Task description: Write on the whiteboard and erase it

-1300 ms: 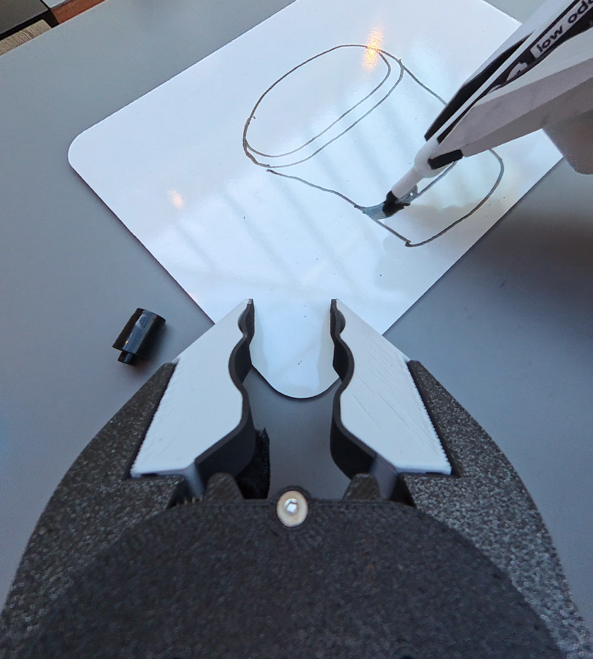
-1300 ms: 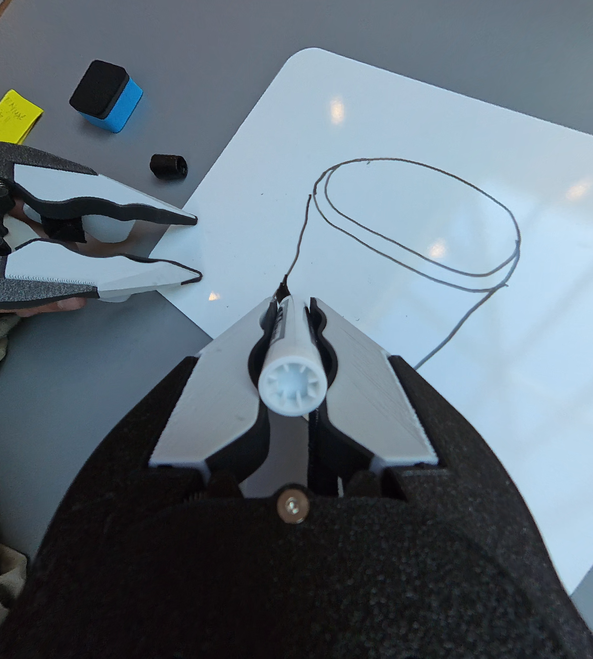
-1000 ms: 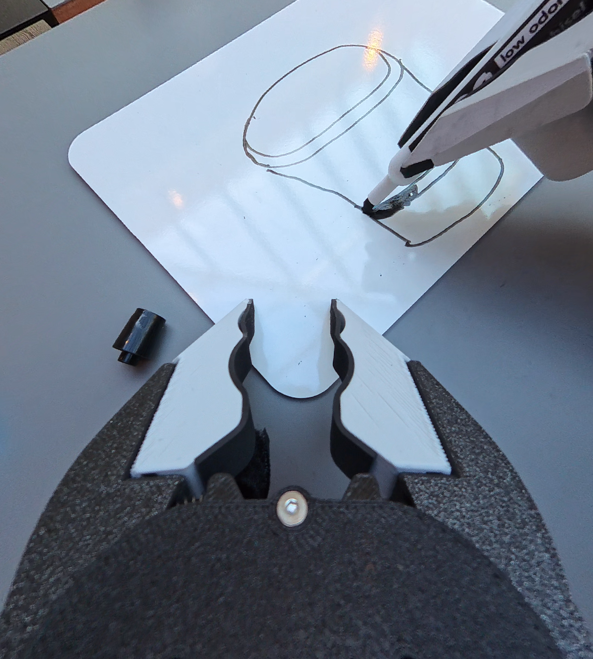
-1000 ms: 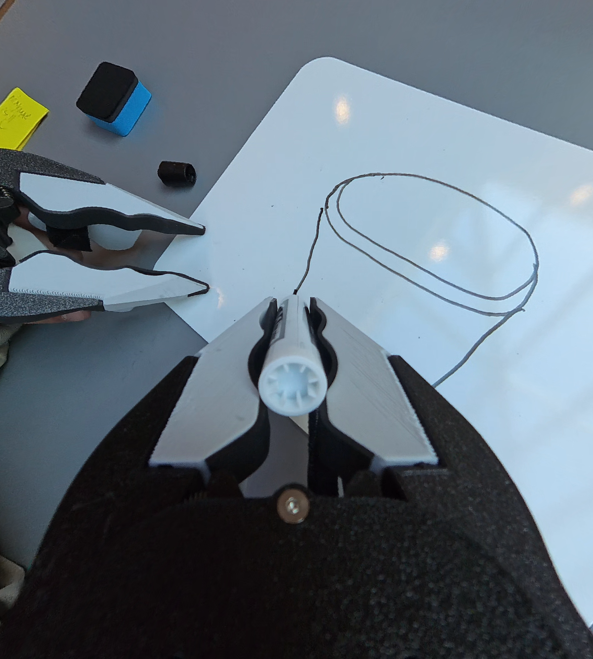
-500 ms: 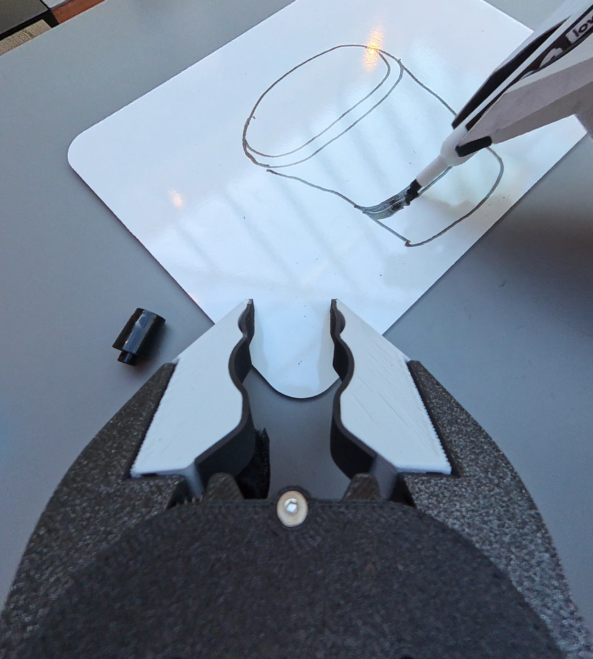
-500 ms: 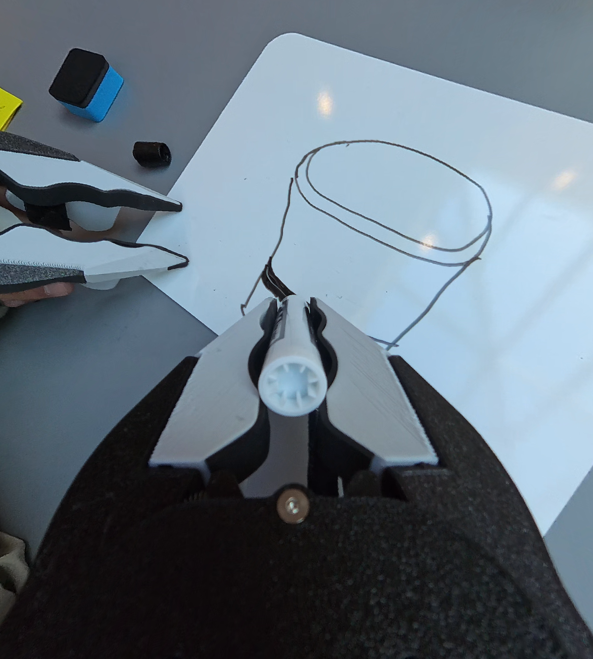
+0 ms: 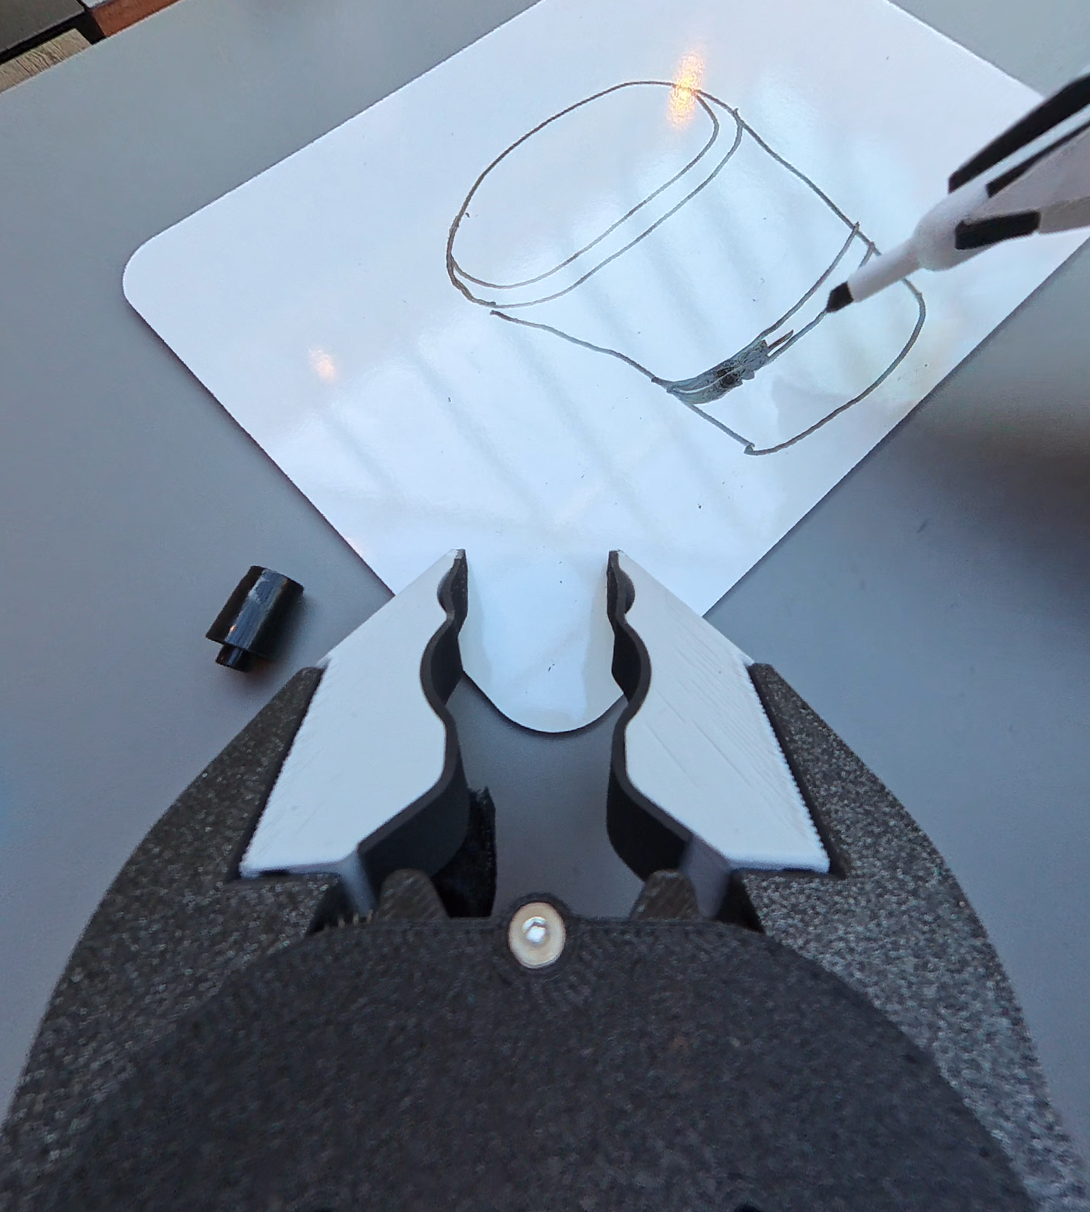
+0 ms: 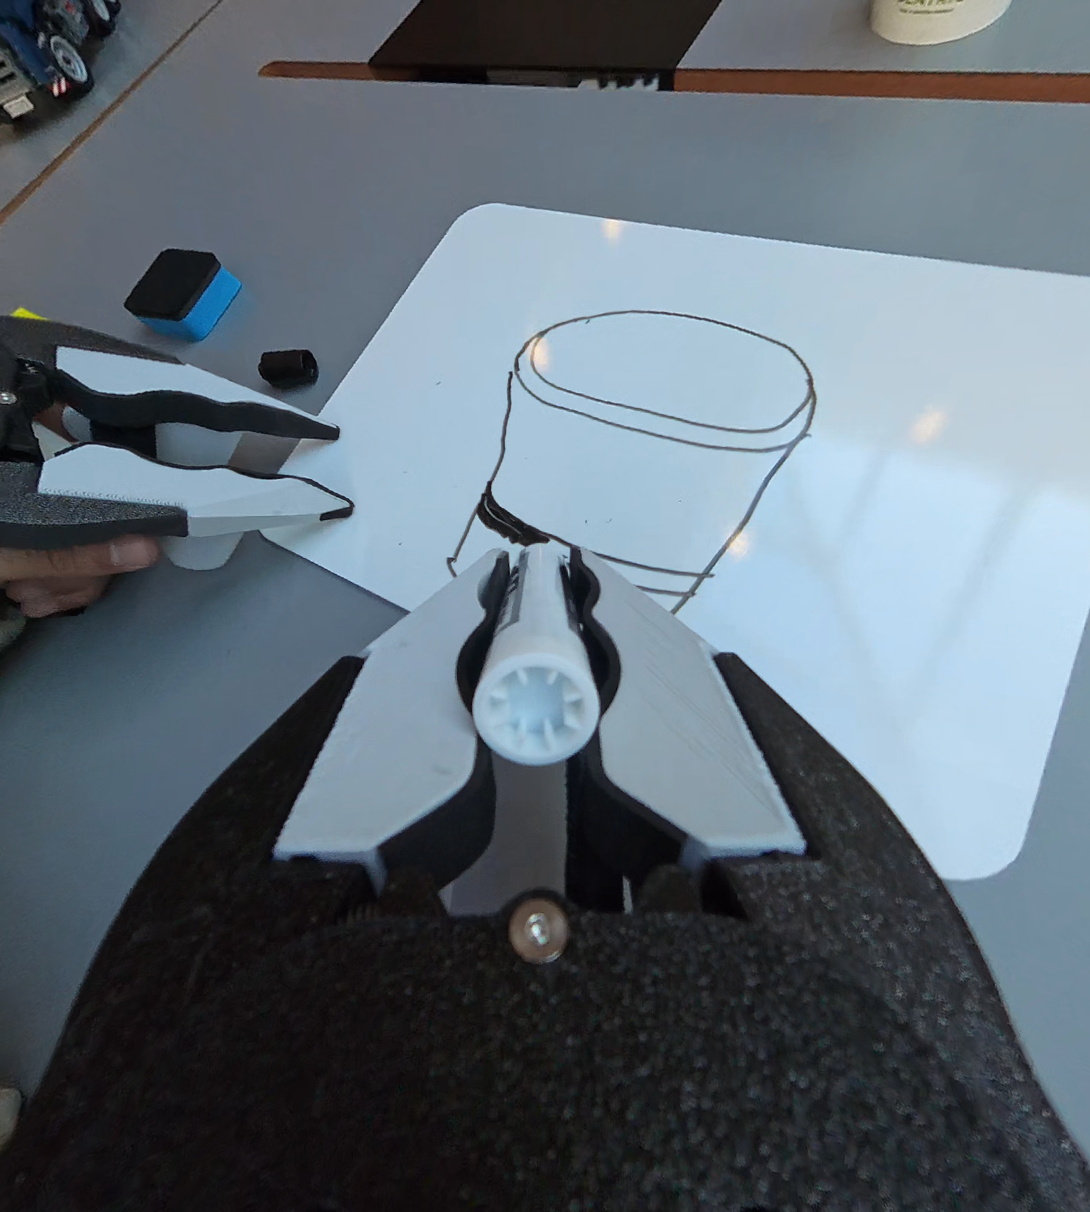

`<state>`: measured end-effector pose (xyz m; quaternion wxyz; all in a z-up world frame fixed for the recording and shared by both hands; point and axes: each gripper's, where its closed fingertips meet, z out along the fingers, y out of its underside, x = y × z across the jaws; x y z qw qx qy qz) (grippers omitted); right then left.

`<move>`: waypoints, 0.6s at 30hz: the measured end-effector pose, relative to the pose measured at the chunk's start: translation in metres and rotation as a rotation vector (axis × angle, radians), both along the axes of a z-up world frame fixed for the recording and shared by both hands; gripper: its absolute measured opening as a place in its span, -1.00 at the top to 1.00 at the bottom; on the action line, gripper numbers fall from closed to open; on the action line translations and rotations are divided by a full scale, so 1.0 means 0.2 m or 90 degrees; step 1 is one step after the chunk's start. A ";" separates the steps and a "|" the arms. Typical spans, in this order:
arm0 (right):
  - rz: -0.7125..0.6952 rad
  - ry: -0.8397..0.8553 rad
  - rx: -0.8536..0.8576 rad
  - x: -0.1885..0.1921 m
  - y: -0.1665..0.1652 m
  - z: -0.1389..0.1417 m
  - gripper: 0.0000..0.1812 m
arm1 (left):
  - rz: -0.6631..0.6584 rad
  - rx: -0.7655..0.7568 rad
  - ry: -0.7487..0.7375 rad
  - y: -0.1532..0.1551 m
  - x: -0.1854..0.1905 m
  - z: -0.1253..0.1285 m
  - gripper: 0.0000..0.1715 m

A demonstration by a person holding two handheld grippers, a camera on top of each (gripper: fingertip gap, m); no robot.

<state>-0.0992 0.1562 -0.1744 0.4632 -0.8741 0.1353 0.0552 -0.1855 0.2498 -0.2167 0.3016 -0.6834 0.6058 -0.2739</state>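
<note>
The right gripper (image 8: 532,570) is closed tight on a white pen (image 8: 535,682). The pen sticks out ahead of its fingers, and its black tip (image 7: 838,298) hangs just above the white board (image 8: 922,590), not touching it. Below the tip is a drawing of a cup (image 8: 653,446) with a dark scribble on its side.

The left gripper (image 7: 535,564) is open and holds nothing. The near corner of the board lies between its fingers, and the fingertips look like they rest on it. A little black pen cap (image 7: 253,620) lies on the grey table (image 7: 70,328), just to the left of this gripper. A blue and black eraser block (image 8: 185,295) sits farther out on that side.

The pen looks light, hard and smooth, so it could slip or twist. The middle of its round body seems the best place to hold it. The board looks thin, stiff and shiny, so it may slide on the table unless something presses a corner down.
</note>
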 end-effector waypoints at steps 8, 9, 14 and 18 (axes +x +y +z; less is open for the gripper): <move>-0.018 0.301 0.193 -0.16 -0.04 0.15 0.80 | -0.213 0.031 -0.091 -0.22 0.06 0.24 0.50; -0.011 0.304 0.196 -0.16 -0.04 0.15 0.80 | -0.251 0.065 -0.106 -0.25 0.07 0.28 0.50; 0.003 0.336 0.214 -0.20 -0.04 0.20 0.80 | -0.402 0.258 -0.173 -0.40 0.12 0.33 0.50; 0.008 0.338 0.206 -0.22 -0.02 0.20 0.80 | -0.416 0.382 -0.213 -0.44 0.17 0.35 0.54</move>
